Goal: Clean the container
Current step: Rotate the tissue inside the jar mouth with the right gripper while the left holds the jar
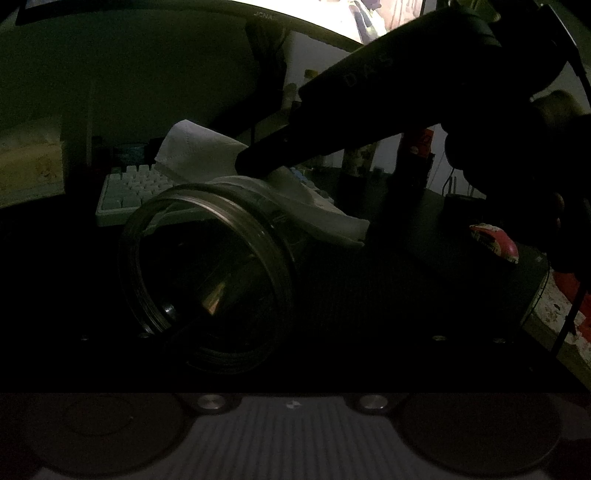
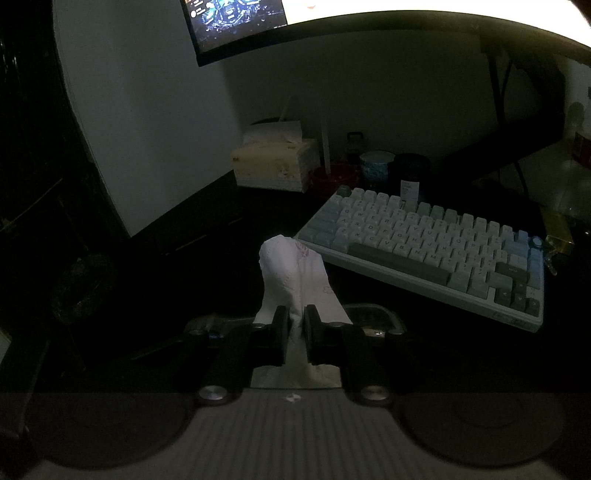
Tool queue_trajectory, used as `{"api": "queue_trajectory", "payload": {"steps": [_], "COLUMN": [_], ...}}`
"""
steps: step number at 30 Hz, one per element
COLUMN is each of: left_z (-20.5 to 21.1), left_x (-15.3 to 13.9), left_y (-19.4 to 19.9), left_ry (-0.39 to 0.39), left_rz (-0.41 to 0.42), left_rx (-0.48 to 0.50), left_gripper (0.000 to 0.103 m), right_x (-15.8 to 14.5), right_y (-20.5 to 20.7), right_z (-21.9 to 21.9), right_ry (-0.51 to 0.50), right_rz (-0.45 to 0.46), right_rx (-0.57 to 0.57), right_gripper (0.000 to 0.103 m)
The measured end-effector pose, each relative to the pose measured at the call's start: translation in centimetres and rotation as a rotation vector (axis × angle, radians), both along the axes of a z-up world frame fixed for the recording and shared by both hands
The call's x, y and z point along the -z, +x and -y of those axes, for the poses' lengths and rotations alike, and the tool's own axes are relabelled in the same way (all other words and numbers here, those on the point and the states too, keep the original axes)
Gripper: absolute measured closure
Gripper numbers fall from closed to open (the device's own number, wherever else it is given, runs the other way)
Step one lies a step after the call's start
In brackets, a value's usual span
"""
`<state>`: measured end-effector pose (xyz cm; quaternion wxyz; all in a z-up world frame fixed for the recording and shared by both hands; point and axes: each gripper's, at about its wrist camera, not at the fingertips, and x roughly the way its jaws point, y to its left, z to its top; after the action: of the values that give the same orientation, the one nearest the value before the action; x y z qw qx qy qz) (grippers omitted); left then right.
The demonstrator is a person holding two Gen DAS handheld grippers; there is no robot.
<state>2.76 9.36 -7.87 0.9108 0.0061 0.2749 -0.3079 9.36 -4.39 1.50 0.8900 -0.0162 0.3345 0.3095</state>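
White, soft tissue paper [image 2: 295, 280] is pinched between the two black fingers of the right claw [image 2: 296, 325], its jaws pressed nearly together on the sheet, which stands up crumpled beyond the fingertips. In the left wrist view that same right claw [image 1: 255, 162] reaches in from the upper right, and the tissue paper [image 1: 199, 151] lies draped over the top of a clear, round glass container [image 1: 207, 258]. The container lies on its side with its wide open mouth turned toward the left camera, low and close in front of it, above the dark table [image 1: 388, 280]. The left claw's own fingers are lost in darkness at the container's lower edge, so I cannot tell whether they are spread or gripping. Behind the container sits a pale grey-and-white keyboard [image 2: 424, 251], with a beige tissue box [image 2: 273, 162] farther back and a lit monitor [image 2: 236, 22] above.
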Motion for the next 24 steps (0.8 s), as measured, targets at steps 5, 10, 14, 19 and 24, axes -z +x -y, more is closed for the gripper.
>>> {"api": "queue_trajectory", "payload": {"steps": [5, 10, 14, 19, 24], "left_z": [-0.08, -0.07, -0.01, 0.11, 0.13], "left_x": [0.11, 0.19, 0.28, 0.16, 0.14], "left_y": [0.05, 0.04, -0.05, -0.02, -0.04], "left_ry": [-0.001, -0.002, -0.002, -0.002, -0.003], "left_rz": [-0.001, -0.001, -0.001, -0.003, -0.004], "left_rx": [0.001, -0.002, -0.002, -0.007, -0.008], "left_gripper": [0.000, 0.000, 0.000, 0.000, 0.000], "right_x": [-0.02, -0.04, 0.00, 0.01, -0.09], "right_y": [0.09, 0.15, 0.18, 0.24, 0.09], "right_z": [0.13, 0.20, 0.25, 0.27, 0.04], "right_ry": [-0.004, -0.007, -0.005, -0.005, 0.001], "right_rz": [0.002, 0.002, 0.003, 0.003, -0.003], "right_rx": [-0.007, -0.013, -0.013, -0.016, -0.003], "right_gripper": [0.091, 0.091, 0.091, 0.091, 0.091]}}
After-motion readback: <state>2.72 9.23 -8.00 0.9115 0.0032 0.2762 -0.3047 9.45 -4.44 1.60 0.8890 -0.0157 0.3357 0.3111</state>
